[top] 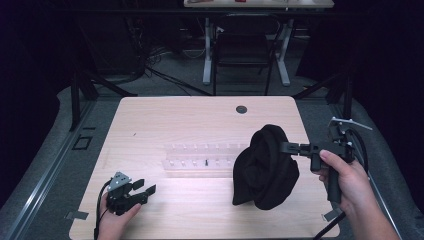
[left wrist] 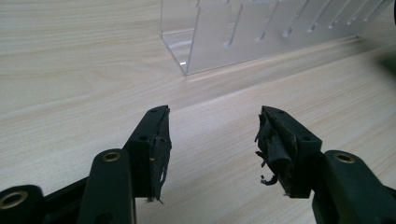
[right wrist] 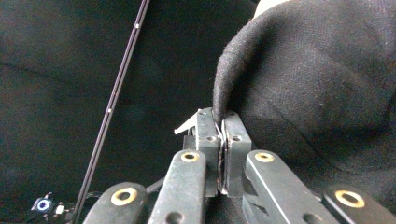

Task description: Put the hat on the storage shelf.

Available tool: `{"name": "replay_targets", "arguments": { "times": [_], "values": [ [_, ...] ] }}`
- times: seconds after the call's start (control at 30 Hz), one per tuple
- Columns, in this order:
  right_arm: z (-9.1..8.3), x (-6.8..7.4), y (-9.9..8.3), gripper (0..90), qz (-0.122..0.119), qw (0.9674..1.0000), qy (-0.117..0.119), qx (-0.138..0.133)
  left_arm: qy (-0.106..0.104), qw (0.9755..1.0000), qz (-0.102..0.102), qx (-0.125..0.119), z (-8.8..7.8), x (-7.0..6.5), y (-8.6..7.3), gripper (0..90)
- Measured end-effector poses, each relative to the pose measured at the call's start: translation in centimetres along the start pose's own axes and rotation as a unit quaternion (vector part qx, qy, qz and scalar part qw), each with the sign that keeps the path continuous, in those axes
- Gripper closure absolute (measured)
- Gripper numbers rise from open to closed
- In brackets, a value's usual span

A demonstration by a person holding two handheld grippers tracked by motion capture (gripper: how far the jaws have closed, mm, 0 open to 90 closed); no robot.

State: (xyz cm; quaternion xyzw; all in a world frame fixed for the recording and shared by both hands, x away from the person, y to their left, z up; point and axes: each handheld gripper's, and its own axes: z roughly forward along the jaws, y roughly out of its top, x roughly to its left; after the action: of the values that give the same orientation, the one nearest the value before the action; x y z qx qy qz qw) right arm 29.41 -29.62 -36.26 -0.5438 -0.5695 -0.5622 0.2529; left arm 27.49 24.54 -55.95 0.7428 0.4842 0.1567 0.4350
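Resting low near the front-left corner of the wooden table (top: 150, 120), the left gripper (top: 141, 188) sits in the person's left hand (top: 114, 220) with its jaws spread wide and nothing between them; in the left gripper view the worn, frayed pads (left wrist: 159, 149) face each other across bare wood grain. Ahead of those jaws, and a little to their right, stands a clear plastic rack (left wrist: 261, 32) with a row of slotted dividers, its near corner turned toward the gripper and well apart from the tips. Over on the other side, the right hand (top: 347, 182) holds the right gripper (top: 286, 147) raised above the table, jaws pressed tight on a fold of black cloth (top: 265, 167). In the right gripper view the cloth's rolled edge (right wrist: 224, 100) enters the pinch from above and the bulk of the fabric hangs beyond and to the right of the jaws (its weave shows plainly there). From the high view the bundle droops from the pinch point down to the tabletop, covering the right end of the rack. Farther back, a small dark round grommet (top: 241, 109) sits in the table near its far edge.
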Motion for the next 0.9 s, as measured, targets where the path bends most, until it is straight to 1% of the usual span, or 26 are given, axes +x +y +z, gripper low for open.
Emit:
{"name": "replay_targets", "arguments": {
  "times": [0.13,0.17,0.2,0.33,0.4,0.47,0.57,0.63,0.7,0.87,0.9],
  "values": [
    [0.4,0.5,0.4,88.1,0.003,1.0000,-0.001,-0.004,-0.001,1.0000,0.000,0.001,0.0,0.1,0.0,43.9],
    [0.4,0.5,0.5,88.1,-0.001,1.0000,-0.002,0.000,-0.001,1.0000,0.000,0.001,0.0,0.1,0.0,43.9],
    [0.4,0.6,0.6,88.1,-0.001,1.0000,-0.002,0.002,-0.001,1.0000,0.000,0.001,0.0,0.1,0.0,44.0],
    [0.8,1.0,1.0,88.1,0.003,1.0000,-0.006,-0.006,-0.001,1.0000,0.000,0.000,0.0,0.0,0.0,43.9],
    [1.0,1.4,1.3,88.0,-0.005,1.0000,-0.006,-0.001,-0.001,1.0000,0.000,0.000,0.0,0.0,0.0,43.9],
    [1.1,1.6,1.4,88.1,-0.007,0.9999,-0.008,0.000,-0.001,1.0000,0.000,0.000,0.0,0.0,0.0,43.9],
    [1.4,2.0,1.7,88.1,-0.011,0.9999,-0.002,0.001,-0.001,1.0000,0.001,0.001,0.0,0.1,0.0,43.9],
    [1.8,2.2,1.9,88.1,-0.009,1.0000,-0.003,-0.001,-0.001,1.0000,0.001,0.001,0.0,0.0,0.0,43.9],
    [2.2,2.5,2.3,88.0,-0.010,0.9999,-0.007,0.003,-0.001,1.0000,0.001,0.000,0.0,0.0,0.0,43.9],
    [2.9,3.0,2.7,88.1,-0.012,0.9999,-0.003,0.007,-0.002,1.0000,0.000,0.000,0.0,0.1,0.0,43.9],
    [3.3,3.2,2.9,88.1,-0.010,0.9999,0.000,0.007,-0.002,1.0000,0.001,0.000,0.0,0.1,0.1,44.0]
  ]
}}
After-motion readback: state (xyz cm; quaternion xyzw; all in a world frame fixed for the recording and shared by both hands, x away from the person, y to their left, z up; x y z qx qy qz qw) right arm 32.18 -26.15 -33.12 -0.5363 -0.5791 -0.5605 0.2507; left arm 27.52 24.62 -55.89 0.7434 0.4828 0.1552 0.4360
